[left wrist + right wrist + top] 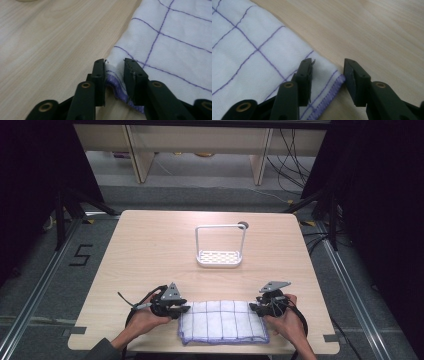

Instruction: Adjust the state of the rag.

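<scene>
A: Start close in. What lies at six o'clock on the table [150,250]?

B: A white cloth [223,321] with purple grid lines, flat near the front edge. The left gripper [183,309] sits at its nine o'clock corner, the right gripper [254,307] at its three o'clock corner, a hand behind each.

A: And the jaws?

B: In the left gripper view the left gripper's jaws straddle the purple hem, which bunches up between them — clenched on the cloth, pads pressing its fold. In the right gripper view the right gripper's jaws stand apart over the cloth's corner; one jaw rests on the fabric, the other is clear of the edge, so nothing is grasped.

A: Farther out?

B: Pale wood-grain tabletop, bare in the middle, then a white rack [220,246] with a tall handle toward twelve o'clock, just before a round hole in the top.

A: Beyond the table?

B: Grey floor with a tape mark at nine o'clock, black stands on both sides, cables at one o'clock, and pale furniture legs at the back.
</scene>
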Available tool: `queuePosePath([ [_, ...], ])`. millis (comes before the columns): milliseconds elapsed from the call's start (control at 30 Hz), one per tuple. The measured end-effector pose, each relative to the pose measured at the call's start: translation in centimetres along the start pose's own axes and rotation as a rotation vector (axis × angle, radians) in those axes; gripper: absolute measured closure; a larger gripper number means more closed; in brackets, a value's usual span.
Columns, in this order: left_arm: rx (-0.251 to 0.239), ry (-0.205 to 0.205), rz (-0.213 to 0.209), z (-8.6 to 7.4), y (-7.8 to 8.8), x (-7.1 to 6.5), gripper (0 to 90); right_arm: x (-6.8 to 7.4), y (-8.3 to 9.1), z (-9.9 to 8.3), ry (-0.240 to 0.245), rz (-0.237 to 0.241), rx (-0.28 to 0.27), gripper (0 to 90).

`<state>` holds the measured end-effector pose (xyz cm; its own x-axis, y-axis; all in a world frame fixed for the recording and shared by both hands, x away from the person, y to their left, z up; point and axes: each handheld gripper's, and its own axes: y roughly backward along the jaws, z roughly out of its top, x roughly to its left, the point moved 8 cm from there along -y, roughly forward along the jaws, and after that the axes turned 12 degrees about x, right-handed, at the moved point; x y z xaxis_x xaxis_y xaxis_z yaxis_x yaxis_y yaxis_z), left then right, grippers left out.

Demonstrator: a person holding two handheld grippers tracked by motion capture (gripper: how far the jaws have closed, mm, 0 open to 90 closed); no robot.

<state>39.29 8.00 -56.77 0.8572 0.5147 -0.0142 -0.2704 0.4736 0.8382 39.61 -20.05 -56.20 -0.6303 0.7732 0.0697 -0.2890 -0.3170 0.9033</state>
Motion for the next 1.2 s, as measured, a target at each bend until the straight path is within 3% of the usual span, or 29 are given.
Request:
queuePosePath([
  [67, -0.011, 0.006, -0.017, 0.0, 0.0, -0.2, 76.6, -0.1, 0.0, 0.0, 0.015, 0.015, 0.001, 70.2],
  [100, -0.010, 0.007, -0.005, 0.0, 0.0, -0.2, 78.3, 0.0, 0.0, 0.1, 0.004, 0.033, -0.010, 74.8],
  [167, -0.009, -0.021, 0.008, 0.0, 0.1, -0.2, 80.7, 0.1, 0.0, 0.1, 0.036, 0.045, -0.005, 81.4],
  [233, -0.015, -0.019, 0.007, 0.1, 0.3, -0.2, 81.5, 0.2, 0.4, 0.2, 0.043, 0.040, 0.004, 83.3],
  [333, -0.039, -0.014, 0.010, 0.4, 1.2, -0.2, 81.7, 0.1, 1.3, 1.2, 0.070, 0.029, -0.057, 83.9],
  [400, -0.060, -0.007, 0.028, 0.8, 2.1, 0.1, 81.9, 0.1, 2.2, 2.1, 0.048, 0.041, -0.077, 83.9],
  [467, -0.083, -0.002, 0.032, 1.2, 2.7, 0.4, 81.9, -0.4, 2.7, 3.1, 0.069, 0.015, -0.098, 83.9],
  [533, -0.087, 0.006, 0.047, 1.2, 3.0, 0.7, 81.8, -0.5, 3.0, 4.0, 0.051, 0.021, -0.097, 83.9],
  [667, -0.051, 0.055, 0.020, 0.1, 2.0, 0.9, 81.6, -1.4, 1.6, 6.2, 0.073, 0.002, -0.071, 83.7],
  [800, -0.013, 0.054, 0.000, -1.1, 1.0, 0.6, 81.1, -1.6, -0.9, 7.9, 0.090, -0.015, -0.001, 83.6],
  [900, -0.013, 0.068, -0.002, -1.3, 1.2, 0.3, 80.8, -1.8, -2.5, 9.0, 0.102, -0.032, 0.001, 83.3],
  [1033, -0.017, 0.057, -0.010, -1.7, 1.3, -0.4, 80.2, -1.7, -3.1, 9.8, 0.121, -0.036, 0.013, 80.2],
  [1133, -0.027, 0.070, -0.017, -2.0, 1.5, -0.9, 77.5, -2.2, -3.3, 10.5, 0.113, -0.107, 0.011, 62.4],
  [1200, -0.055, 0.115, -0.063, -2.0, 1.9, -2.0, 66.3, -2.1, -2.6, 10.7, 0.069, -0.100, -0.020, 56.0],
])
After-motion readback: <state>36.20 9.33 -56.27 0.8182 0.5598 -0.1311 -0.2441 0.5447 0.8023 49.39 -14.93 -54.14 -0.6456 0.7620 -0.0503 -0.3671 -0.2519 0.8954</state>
